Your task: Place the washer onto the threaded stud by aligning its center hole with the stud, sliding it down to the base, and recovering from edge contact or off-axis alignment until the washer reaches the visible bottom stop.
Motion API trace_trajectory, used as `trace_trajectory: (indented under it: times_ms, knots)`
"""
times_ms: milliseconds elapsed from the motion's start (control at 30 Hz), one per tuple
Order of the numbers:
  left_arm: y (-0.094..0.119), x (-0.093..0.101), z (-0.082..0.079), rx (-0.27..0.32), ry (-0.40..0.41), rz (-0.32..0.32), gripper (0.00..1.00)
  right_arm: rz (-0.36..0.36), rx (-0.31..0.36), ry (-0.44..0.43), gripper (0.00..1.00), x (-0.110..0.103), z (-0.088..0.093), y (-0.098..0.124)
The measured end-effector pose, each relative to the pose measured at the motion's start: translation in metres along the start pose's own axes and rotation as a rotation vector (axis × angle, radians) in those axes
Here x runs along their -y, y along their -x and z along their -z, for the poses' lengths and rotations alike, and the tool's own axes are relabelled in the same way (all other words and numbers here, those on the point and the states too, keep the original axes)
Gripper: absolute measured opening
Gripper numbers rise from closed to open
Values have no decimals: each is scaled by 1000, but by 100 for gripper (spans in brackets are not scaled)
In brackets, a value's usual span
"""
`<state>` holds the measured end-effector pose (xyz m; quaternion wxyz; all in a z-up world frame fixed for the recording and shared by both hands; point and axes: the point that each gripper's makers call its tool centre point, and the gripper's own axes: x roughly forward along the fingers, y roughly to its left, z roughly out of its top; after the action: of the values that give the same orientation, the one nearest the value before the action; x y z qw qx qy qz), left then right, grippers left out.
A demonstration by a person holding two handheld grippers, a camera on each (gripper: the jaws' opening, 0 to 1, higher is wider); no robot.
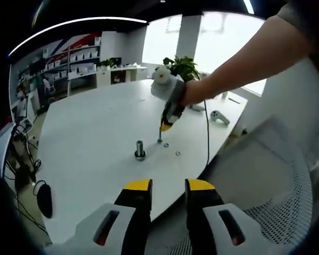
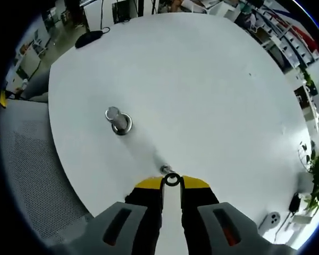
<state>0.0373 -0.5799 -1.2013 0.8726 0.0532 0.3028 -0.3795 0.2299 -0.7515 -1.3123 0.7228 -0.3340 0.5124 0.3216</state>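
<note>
Right gripper view: the right claw [image 2: 171, 182] points down at the white surface [image 2: 202, 95] and pinches a washer [image 2: 171, 180] on edge between its yellow tips. Just past the tips a small metal piece [image 2: 165, 169] lies on the surface; what it is cannot be told. The stud [image 2: 116, 120] stands upright in its round base, ahead of the claw and to its left, well apart from the washer. A mesh chair [image 2: 32, 170] sits at the surface's edge, left of the claw.

In the left gripper view the left claw [image 1: 168, 185] hangs near the surface's [image 1: 90, 133] edge, its jaws spread with nothing between them. The stud [image 1: 140, 149] stands ahead of it, slightly left. Farther ahead the right claw [image 1: 165, 127], held by a person's hand [image 1: 194, 91], points down at the surface to the right of the stud. Two loose washers [image 1: 176, 154] lie on the surface near its tips. A potted plant [image 1: 182, 67] stands at the far edge.
</note>
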Motion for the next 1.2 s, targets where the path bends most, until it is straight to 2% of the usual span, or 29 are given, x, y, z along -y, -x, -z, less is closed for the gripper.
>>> trace_trajectory:
  times_ms: [367,800,1200]
  knots:
    - [-1,0,0,-4,-1,0,22,-12,24,3,13,-2,-4,-1]
    - [-1,0,1,-7,0,1,22,-10,13,17,13,0,-5,-3]
    - [-1,-1,3,-16,2,-4,22,-49,-34,30,13,-9,1,-20]
